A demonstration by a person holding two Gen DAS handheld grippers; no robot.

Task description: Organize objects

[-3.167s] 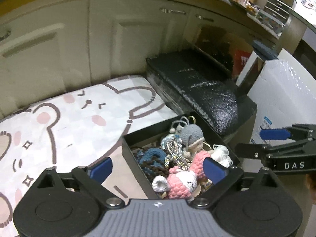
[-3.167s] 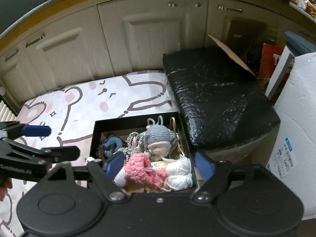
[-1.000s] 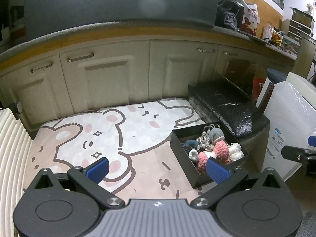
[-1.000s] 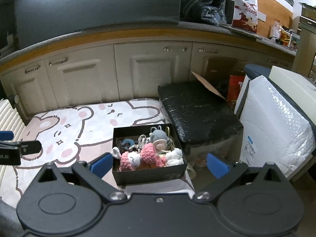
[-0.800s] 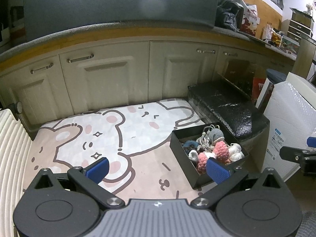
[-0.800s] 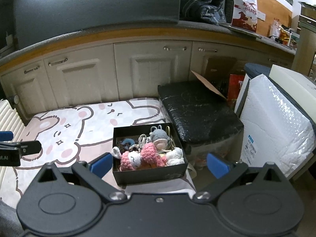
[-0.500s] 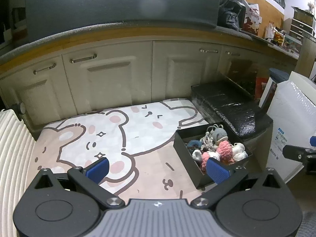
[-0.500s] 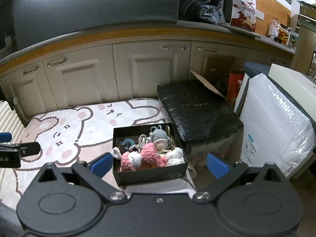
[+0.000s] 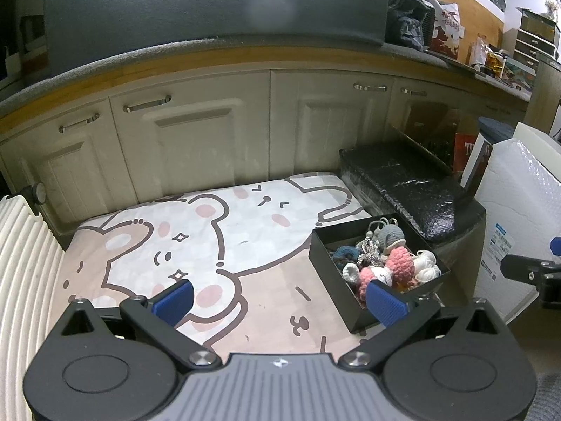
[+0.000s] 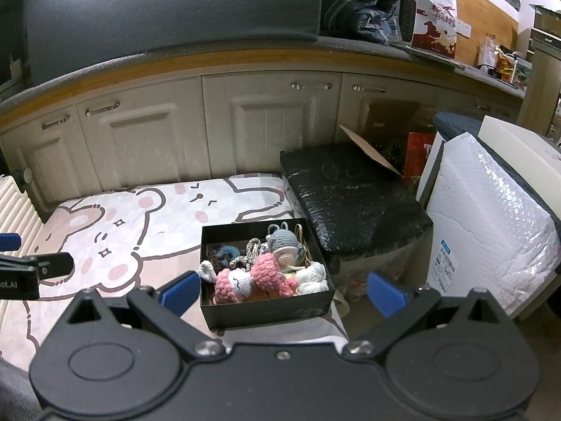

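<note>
A black open box (image 9: 333, 273) (image 10: 266, 310) stands on the right end of a bear-print mat (image 9: 210, 238) (image 10: 140, 231). It holds several crocheted toys: a pink and white bunny (image 9: 385, 270) (image 10: 245, 280), a grey doll (image 9: 391, 236) (image 10: 282, 242), a blue ring (image 9: 345, 253) (image 10: 226, 252) and white yarn (image 10: 312, 275). My left gripper (image 9: 278, 303) is open and empty, held well above the mat. My right gripper (image 10: 282, 289) is open and empty, held above the box's near side.
Cream cabinet doors (image 9: 210, 140) run behind the mat. A black wrapped bin (image 10: 350, 193) stands right of the box. A white bubble-wrapped parcel (image 10: 491, 217) stands further right. A ribbed white radiator (image 9: 24, 280) lies at the left.
Both grippers have pulled up and back from the box since 3.2 s ago, so it looks smaller. Over the last second they have barely moved. Both stayed open.
</note>
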